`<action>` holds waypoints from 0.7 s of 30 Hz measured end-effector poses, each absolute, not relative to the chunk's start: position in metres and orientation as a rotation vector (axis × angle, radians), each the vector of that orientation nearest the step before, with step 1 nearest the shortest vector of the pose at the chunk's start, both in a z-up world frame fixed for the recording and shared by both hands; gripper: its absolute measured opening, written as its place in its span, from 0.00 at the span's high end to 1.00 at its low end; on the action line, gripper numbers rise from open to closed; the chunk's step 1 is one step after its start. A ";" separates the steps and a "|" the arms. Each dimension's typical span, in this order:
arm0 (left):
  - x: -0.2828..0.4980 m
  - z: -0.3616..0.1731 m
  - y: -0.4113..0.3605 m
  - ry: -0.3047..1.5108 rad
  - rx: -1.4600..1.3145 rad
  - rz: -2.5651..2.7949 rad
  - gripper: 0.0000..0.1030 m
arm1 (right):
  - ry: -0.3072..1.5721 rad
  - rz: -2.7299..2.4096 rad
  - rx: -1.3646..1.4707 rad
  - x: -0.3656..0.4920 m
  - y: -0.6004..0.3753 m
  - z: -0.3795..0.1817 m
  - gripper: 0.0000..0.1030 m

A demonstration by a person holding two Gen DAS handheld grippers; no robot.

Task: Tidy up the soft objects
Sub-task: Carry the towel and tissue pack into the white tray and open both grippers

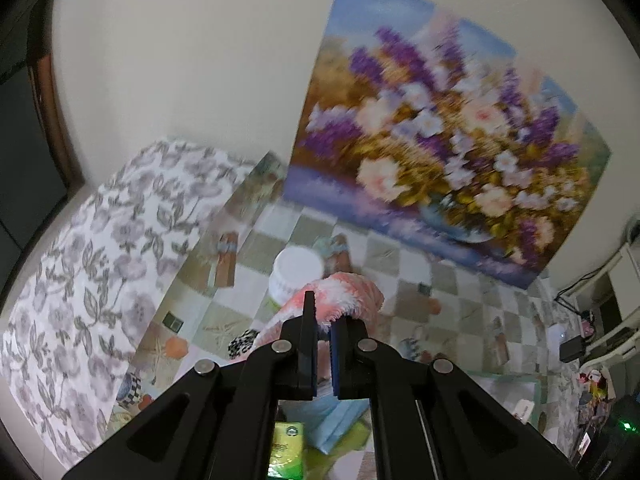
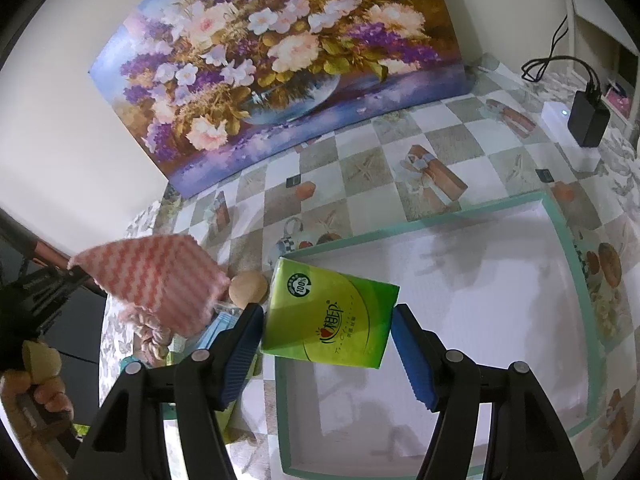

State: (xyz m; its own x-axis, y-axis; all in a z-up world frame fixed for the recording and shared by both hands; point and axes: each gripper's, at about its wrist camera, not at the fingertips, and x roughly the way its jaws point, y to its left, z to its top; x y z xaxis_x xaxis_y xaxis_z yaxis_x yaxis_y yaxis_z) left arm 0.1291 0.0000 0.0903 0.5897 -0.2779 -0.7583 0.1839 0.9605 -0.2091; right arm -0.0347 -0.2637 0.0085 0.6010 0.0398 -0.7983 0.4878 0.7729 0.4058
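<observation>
Aloft, left gripper (image 1: 324,320) clamped on pink-and-white striped fluffy cloth (image 2: 154,278); right gripper (image 2: 326,344) gripping green tissue pack (image 2: 330,320) over white teal-rimmed tray (image 2: 566,240).

A large flower painting (image 2: 276,60) leans against a plain cream wall (image 1: 180,60) at the back of a table covered by a checked tablecloth (image 2: 360,160) printed with jugs and fruit. At the far right, a black box (image 2: 589,120) with cables sits against a small white box (image 2: 560,114). A grey floral cloth (image 1: 100,260) lies left.
</observation>
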 end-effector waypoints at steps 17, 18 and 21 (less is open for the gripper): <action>0.047 0.183 -0.043 0.669 -0.074 -0.504 0.96 | 0.692 -0.338 0.574 -0.076 -0.275 0.088 0.33; 0.042 0.185 -0.048 0.666 -0.069 -0.520 0.96 | 0.680 -0.347 0.571 -0.081 -0.277 0.092 0.33; 0.030 0.187 -0.062 0.663 -0.049 -0.560 0.96 | 0.655 -0.378 0.566 -0.093 -0.286 0.100 0.33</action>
